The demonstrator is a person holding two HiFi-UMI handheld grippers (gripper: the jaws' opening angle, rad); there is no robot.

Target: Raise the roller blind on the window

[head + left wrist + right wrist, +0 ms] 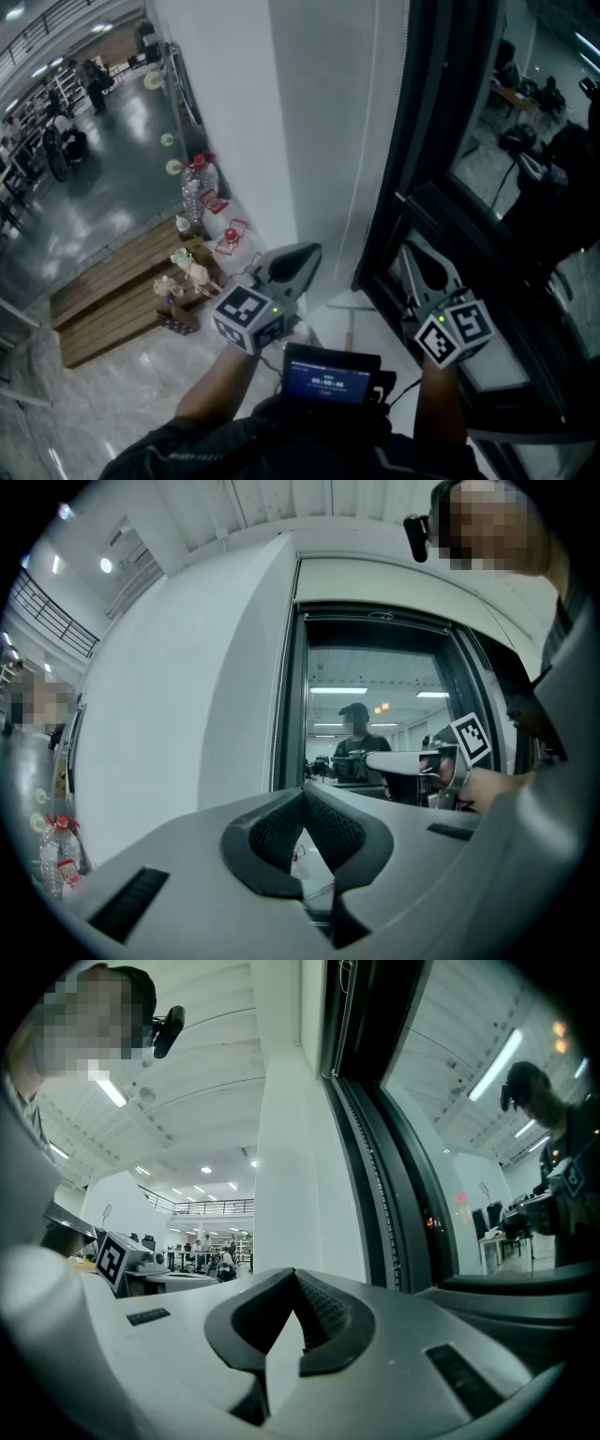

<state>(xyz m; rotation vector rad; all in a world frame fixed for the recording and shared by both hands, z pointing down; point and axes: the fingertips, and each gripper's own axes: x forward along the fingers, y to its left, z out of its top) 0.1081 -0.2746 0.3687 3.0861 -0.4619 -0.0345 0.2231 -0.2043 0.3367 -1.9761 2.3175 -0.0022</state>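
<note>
The window (pixel 525 141) has a dark frame (pixel 398 141), and its glass mirrors the room and the person; no blind fabric covers the glass I see. A thin bead cord (pixel 372 141) hangs down the white wall beside the frame, and shows as a beaded line (pixel 370 1147) in the right gripper view. My left gripper (pixel 305 251) (pixel 303 794) is held level in front of the white wall, shut and empty. My right gripper (pixel 419 251) (pixel 295 1277) points at the lower window frame, jaws together with nothing between them. Neither touches the cord.
A white column (pixel 234 112) stands left of the window. Far below on the floor are water bottles (pixel 199 187), small red items (pixel 230 239) and a wooden platform (pixel 112 291). A small screen device (pixel 328 380) sits at the person's chest. The window sill (pixel 375 323) lies under the grippers.
</note>
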